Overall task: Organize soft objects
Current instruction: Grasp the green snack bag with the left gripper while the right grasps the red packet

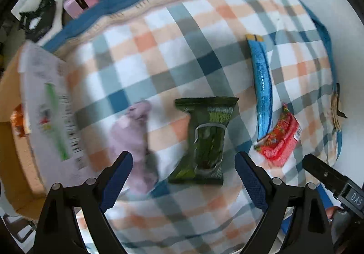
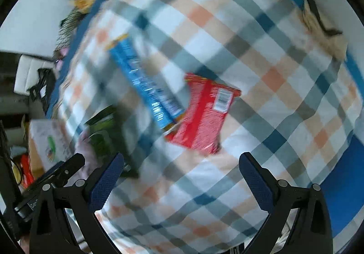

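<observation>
Both wrist views near, angled down, perhaps blurred, sharing checked cloth (image 1: 159, 54).

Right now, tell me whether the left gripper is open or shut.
Open. The left gripper shows its blue fingers spread wide, empty, with the green packet lying flat between them.

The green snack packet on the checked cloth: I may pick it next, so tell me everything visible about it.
The green snack packet is a glossy dark-green plastic pouch with crimped ends and a lighter label panel. It lies flat and looks sealed on the checked blue, orange and white cloth, between the open left gripper's fingers but untouched. A pale purple soft toy lies beside it.
</observation>
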`<control>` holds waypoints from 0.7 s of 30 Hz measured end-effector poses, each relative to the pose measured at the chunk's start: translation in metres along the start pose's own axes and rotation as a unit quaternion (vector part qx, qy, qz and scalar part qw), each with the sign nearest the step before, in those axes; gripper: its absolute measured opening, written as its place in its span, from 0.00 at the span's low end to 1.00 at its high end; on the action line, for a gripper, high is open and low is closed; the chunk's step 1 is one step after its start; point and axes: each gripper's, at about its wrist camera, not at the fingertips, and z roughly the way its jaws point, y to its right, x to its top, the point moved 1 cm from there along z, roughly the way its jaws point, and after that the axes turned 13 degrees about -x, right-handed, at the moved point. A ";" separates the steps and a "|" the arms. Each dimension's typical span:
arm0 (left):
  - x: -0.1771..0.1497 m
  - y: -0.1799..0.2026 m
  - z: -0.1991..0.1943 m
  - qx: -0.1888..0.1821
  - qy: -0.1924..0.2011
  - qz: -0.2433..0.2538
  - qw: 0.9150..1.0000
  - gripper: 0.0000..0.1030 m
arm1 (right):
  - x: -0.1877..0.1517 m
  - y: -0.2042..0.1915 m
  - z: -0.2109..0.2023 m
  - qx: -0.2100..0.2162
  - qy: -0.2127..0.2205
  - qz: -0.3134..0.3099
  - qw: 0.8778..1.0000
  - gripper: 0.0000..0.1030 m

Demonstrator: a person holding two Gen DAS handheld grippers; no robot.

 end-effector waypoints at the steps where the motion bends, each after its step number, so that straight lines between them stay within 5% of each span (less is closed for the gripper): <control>1: 0.004 0.000 0.009 -0.001 -0.009 -0.004 1.000 0.89 | 0.004 0.003 0.008 0.002 -0.006 0.006 1.000 0.99; 14: 0.015 0.004 0.075 0.004 -0.077 -0.009 0.997 0.85 | 0.038 0.010 0.086 0.000 -0.076 0.036 0.996 0.88; 21: 0.012 0.011 0.083 0.015 -0.079 0.007 0.997 0.50 | 0.038 -0.002 0.096 -0.019 -0.083 0.025 0.996 0.80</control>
